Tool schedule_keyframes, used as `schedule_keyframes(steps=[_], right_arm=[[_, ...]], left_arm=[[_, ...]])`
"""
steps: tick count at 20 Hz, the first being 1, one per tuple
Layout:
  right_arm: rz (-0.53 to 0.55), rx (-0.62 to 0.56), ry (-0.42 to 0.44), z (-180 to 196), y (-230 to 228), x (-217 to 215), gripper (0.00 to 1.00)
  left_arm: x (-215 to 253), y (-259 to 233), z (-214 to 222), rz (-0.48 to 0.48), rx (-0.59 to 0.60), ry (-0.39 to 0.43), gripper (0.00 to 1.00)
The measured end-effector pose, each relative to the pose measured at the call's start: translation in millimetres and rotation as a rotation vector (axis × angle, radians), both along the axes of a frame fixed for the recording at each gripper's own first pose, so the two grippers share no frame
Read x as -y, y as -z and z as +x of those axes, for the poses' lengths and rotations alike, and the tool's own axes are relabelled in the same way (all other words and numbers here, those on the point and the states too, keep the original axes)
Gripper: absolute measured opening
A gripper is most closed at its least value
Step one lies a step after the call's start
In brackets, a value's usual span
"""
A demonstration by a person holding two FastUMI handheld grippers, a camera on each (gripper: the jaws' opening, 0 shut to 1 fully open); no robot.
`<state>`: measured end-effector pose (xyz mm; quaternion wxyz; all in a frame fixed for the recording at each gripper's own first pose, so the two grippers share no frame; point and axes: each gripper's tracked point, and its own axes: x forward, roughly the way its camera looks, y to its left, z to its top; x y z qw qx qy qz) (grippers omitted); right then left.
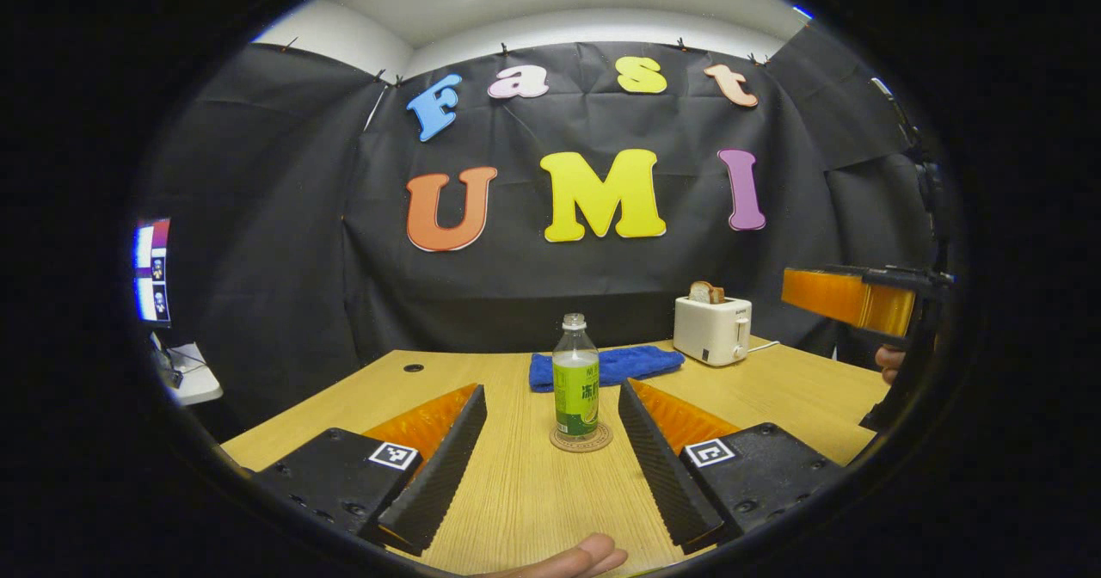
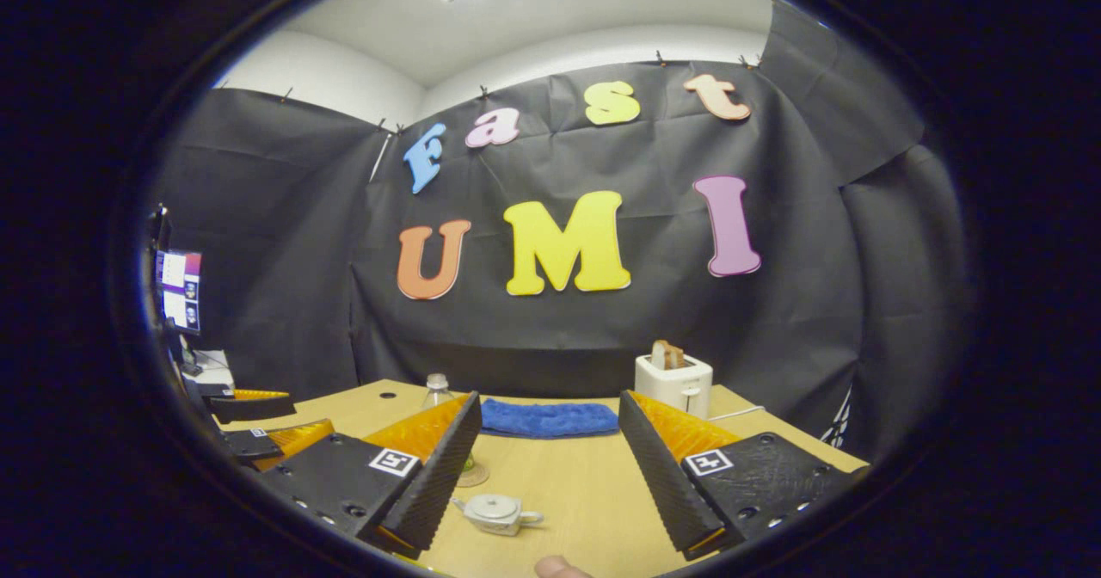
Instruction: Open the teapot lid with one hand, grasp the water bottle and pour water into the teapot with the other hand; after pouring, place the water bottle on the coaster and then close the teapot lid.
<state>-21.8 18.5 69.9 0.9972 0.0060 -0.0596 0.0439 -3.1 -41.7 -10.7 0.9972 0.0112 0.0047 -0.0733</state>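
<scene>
While the left gripper hangs above the wooden table with its fingers spread wide and nothing between them, the water bottle stands upright at the centre of the left gripper view, framed by the gap but farther off and untouched. It rests on the round coaster, its cap on and a green label around its body. Behind it, a blue cloth lies flat on the table, and to the right of the cloth sits a white toaster with a slice of bread standing in its slot. At the right edge of that view the other gripper is seen from the side, held by a hand.

In the right gripper view, the right gripper is likewise open and empty. Low in the frame, between its fingers, sits the small teapot on the table, its lid on. The bottle's neck peeks above the left finger, with the coaster's edge just beside that finger. The blue cloth and toaster lie at the far side of the table. A fingertip shows at the bottom edge.
</scene>
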Motion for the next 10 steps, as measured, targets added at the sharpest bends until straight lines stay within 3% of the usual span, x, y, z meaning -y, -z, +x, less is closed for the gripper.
schedule_keyframes(steps=[3, 7, 10], right_arm=[[-0.02, -0.025, 0.039, -12, 9, 31, 0.96], [0.025, -0.061, 0.085, -10, 37, 57, 0.96], [-0.005, -0.082, 0.086, -2, 48, 51, 0.96]], left_arm=[[-9, -2, -7, -0.023, -0.017, -0.072, 0.96], [0, -6, -5, -0.047, -0.002, -0.04, 0.96], [-10, -11, 2, -0.067, 0.028, -0.063, 0.96]])
